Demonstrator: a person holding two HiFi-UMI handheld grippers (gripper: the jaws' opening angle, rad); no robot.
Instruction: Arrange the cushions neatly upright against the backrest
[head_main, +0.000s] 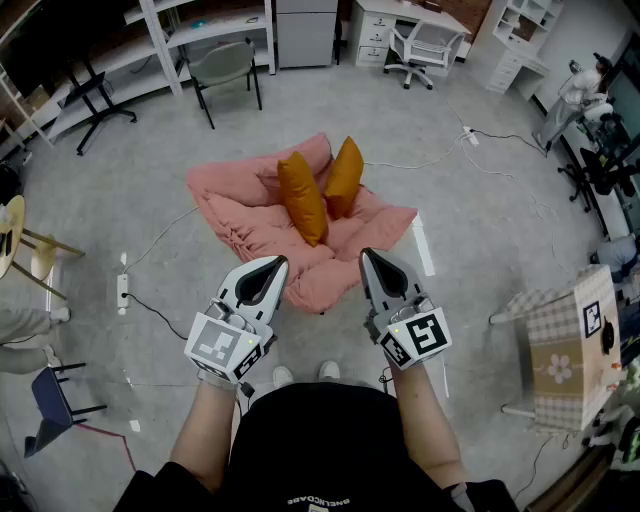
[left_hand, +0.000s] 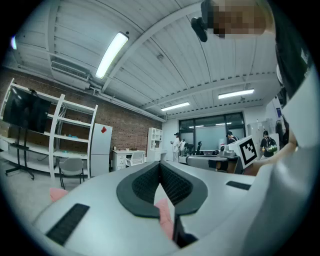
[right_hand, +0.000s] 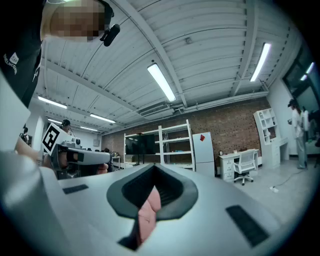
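Note:
Two orange cushions (head_main: 301, 197) (head_main: 344, 177) stand upright, leaning together, in the middle of a crumpled pink floor sofa (head_main: 245, 228) on the grey floor. Both grippers are held at the person's waist, short of the sofa's near edge, tips pointing toward it. My left gripper (head_main: 276, 263) (left_hand: 161, 164) is shut with nothing in it. My right gripper (head_main: 367, 254) (right_hand: 154, 167) is shut and empty too. In both gripper views only a sliver of pink sofa (left_hand: 164, 212) (right_hand: 146, 215) shows through the gap behind the closed tips; the cushions are hidden there.
A power strip (head_main: 122, 290) and cables lie on the floor left of the sofa. A grey chair (head_main: 226, 65) and white shelving stand behind it, an office chair (head_main: 425, 45) at the back right. A checked-cloth side table (head_main: 560, 350) is at the right, a blue chair (head_main: 50, 395) at the lower left.

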